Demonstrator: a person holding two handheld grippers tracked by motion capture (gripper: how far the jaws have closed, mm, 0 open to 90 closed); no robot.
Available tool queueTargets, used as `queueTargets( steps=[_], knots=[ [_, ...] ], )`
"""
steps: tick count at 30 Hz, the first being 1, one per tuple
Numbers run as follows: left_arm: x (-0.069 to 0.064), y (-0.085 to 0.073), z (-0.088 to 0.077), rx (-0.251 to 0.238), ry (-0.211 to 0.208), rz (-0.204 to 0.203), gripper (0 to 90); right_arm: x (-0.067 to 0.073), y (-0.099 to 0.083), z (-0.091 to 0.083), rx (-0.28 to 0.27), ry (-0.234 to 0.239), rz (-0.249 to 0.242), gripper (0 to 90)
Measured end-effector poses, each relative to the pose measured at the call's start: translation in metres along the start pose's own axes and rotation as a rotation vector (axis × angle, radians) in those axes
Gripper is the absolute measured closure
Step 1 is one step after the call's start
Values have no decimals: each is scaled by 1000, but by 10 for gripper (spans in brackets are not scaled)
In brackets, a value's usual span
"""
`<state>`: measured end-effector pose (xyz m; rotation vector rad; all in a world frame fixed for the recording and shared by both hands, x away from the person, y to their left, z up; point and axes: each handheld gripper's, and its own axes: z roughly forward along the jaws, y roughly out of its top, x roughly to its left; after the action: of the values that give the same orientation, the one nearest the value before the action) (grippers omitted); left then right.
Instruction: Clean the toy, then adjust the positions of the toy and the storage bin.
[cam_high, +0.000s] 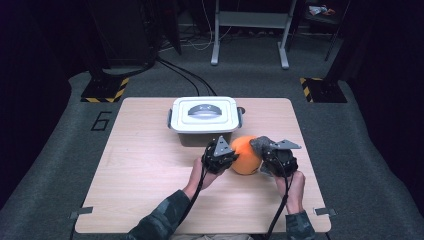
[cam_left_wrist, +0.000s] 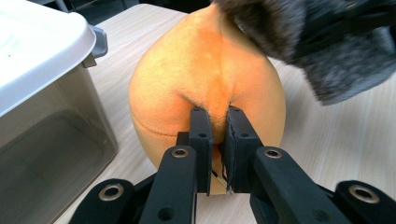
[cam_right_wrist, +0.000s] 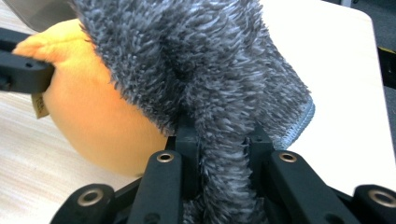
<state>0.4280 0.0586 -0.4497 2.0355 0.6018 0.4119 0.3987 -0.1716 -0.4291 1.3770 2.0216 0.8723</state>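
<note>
The orange plush ball (cam_high: 245, 156) sat on the counter (cam_high: 140, 165) before the lidded box (cam_high: 204, 119). The left tool (cam_left_wrist: 214, 135) pinched its fabric; the right tool (cam_right_wrist: 223, 154) gripped a grey cloth (cam_right_wrist: 205, 70) draped over it.

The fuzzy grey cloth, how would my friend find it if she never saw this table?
Start at the wooden table, then find the lidded white bin near its far edge. In front of it sits a round orange plush toy. The grey cloth lies draped over that toy, pinched by the right gripper; it is shaggy and dark, unlike the smooth orange plush.
</note>
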Motion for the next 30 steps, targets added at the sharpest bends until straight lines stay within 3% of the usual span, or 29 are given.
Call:
queueTargets(
  steps=[7, 14, 23, 30],
  knots=[
    [0, 0, 0, 2, 7, -10, 831, -8, -18, -23, -25, -8, 39, 731],
    [3, 0, -1, 4, 11, -13, 831, -11, -34, -31, -19, 2, 64, 726],
    [5, 0, -2, 3, 22, -30, 830, -3, -61, -36, 24, 14, 86, 717],
    [5, 0, -2, 1, 23, -36, 829, 11, -84, -31, 93, 40, 92, 705]
  ],
)
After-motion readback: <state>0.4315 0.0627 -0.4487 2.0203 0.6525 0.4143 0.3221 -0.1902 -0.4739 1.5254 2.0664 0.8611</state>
